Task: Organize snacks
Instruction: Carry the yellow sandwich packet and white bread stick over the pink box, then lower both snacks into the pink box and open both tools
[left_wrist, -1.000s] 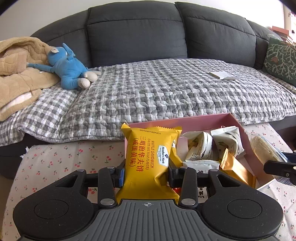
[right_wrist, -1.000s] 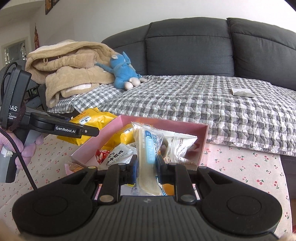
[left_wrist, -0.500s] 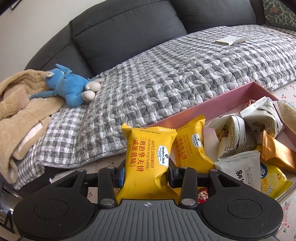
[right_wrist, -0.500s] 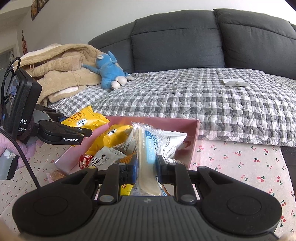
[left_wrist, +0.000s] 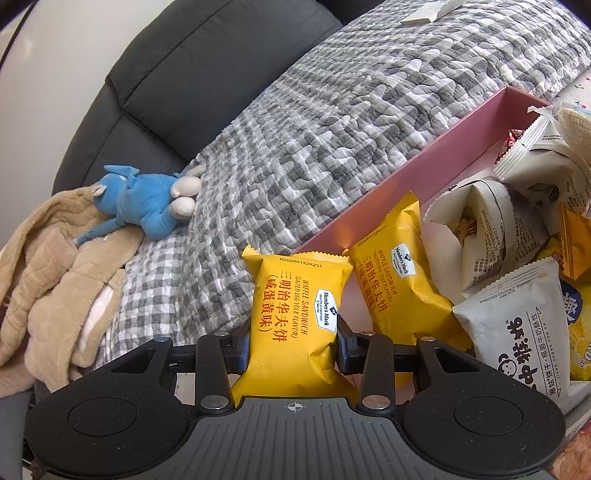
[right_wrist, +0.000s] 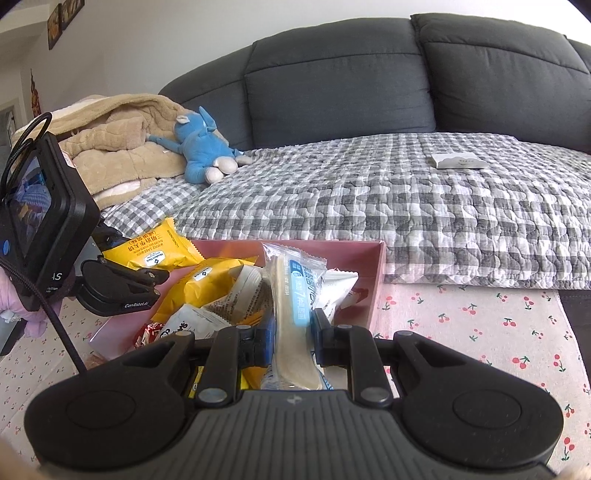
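My left gripper is shut on a yellow waffle sandwich packet, held upright over the left end of the pink box. A second yellow packet lies in the box beside it, with white and orange snack packs. My right gripper is shut on a clear packet with a pale wafer and blue label, held upright above the box's near right part. The left gripper with its yellow packet shows at left in the right wrist view.
The box stands on a cherry-print tablecloth in front of a dark sofa with a grey checked quilt. A blue plush toy, a beige blanket and a small white box lie on the sofa.
My left gripper has tilted and moved in over the box's left end with the yellow packet. The right gripper has come slightly closer to the box, still holding its packet.
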